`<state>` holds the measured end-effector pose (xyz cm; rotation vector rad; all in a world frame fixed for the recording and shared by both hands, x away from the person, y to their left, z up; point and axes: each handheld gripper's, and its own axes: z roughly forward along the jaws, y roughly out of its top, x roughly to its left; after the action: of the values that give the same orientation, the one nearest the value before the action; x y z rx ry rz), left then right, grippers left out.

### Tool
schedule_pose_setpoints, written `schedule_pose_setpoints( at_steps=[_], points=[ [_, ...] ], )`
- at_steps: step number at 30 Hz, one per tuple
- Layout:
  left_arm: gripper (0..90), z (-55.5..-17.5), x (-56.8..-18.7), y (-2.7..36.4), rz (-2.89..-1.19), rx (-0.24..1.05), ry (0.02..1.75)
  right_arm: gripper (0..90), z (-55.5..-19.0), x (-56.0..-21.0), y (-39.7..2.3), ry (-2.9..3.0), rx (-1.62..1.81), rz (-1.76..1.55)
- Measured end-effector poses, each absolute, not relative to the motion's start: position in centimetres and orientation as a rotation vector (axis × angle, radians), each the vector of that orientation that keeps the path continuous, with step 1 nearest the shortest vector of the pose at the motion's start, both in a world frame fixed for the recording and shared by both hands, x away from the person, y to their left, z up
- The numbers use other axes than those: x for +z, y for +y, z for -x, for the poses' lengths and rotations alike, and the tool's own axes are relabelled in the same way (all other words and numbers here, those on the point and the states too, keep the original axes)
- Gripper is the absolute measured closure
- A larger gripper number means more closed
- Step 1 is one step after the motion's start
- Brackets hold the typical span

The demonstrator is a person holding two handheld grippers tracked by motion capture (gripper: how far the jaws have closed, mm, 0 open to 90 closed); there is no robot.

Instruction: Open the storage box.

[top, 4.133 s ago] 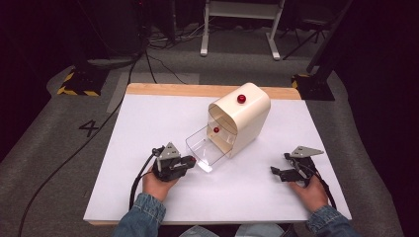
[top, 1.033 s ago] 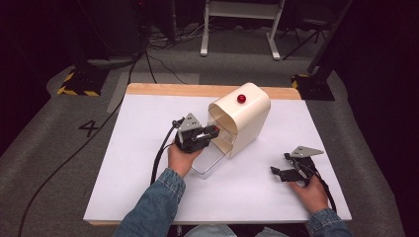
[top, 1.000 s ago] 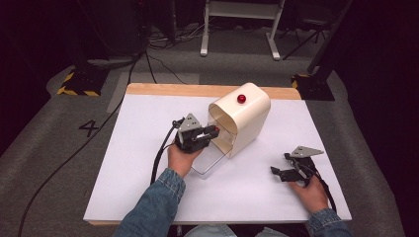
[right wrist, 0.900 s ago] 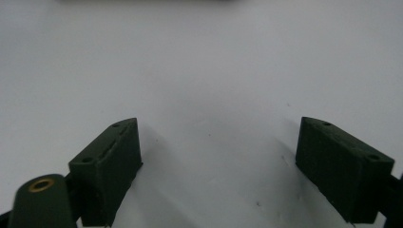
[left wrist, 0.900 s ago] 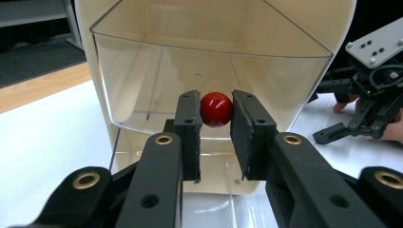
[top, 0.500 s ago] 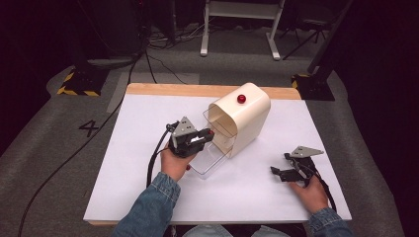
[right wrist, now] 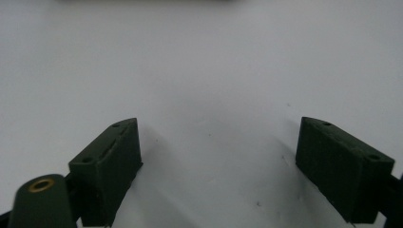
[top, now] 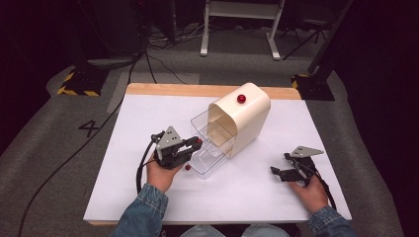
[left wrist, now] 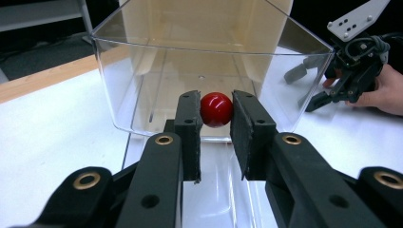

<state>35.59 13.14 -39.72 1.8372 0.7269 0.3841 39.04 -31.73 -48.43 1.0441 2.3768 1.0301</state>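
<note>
Clamping the drawer's red knob point(left wrist: 216, 109) tight between the left gripper point(left wrist: 215, 118) pads, at seven o'clock from the cream cabinet point(top: 245, 116), to slide out the clear drawer point(top: 211, 157); resting the right gripper point(top: 279, 173) wide apart, holding nothing, at four o'clock.

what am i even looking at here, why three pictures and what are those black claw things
A person sits at a white table and holds a two-jaw hand tool in each hand. The high view looks down from above. The other two pictures come from cameras riding on the tools, looking along their black jaws.

On the table stands a cream cabinet with clear plastic drawers pulled out, and a red knob on top.

The left gripper is shut on a small red ball in front of a drawer. The right gripper rests with its jaws wide apart over bare table, holding nothing.
</note>
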Motion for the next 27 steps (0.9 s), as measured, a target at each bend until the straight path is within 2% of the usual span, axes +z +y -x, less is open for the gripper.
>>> schedule_pose_setpoints(
  at_steps=[13,14,16,17,27],
  points=[
    [73.1,-34.6,-40.1,14.3,-1.838,0.375,0.747,15.4,-39.1,-48.4,-31.8,2.378,1.030,-1.044],
    [72.4,-34.7,-40.1,14.4,-1.840,0.364,0.746,15.4,-39.1,-48.4,-31.8,2.378,1.031,-1.044],
    [60.3,-35.0,-40.3,14.5,-1.839,0.336,0.764,15.3,-39.1,-48.4,-31.8,2.378,1.030,-1.044],
    [58.9,-35.1,-40.4,14.6,-1.846,0.320,0.767,15.4,-39.1,-48.4,-31.8,2.378,1.030,-1.044],
    [54.2,-35.3,-41.2,14.5,-1.908,0.300,0.766,15.4,-39.1,-48.4,-31.8,2.378,1.032,-1.044]
  ],
)
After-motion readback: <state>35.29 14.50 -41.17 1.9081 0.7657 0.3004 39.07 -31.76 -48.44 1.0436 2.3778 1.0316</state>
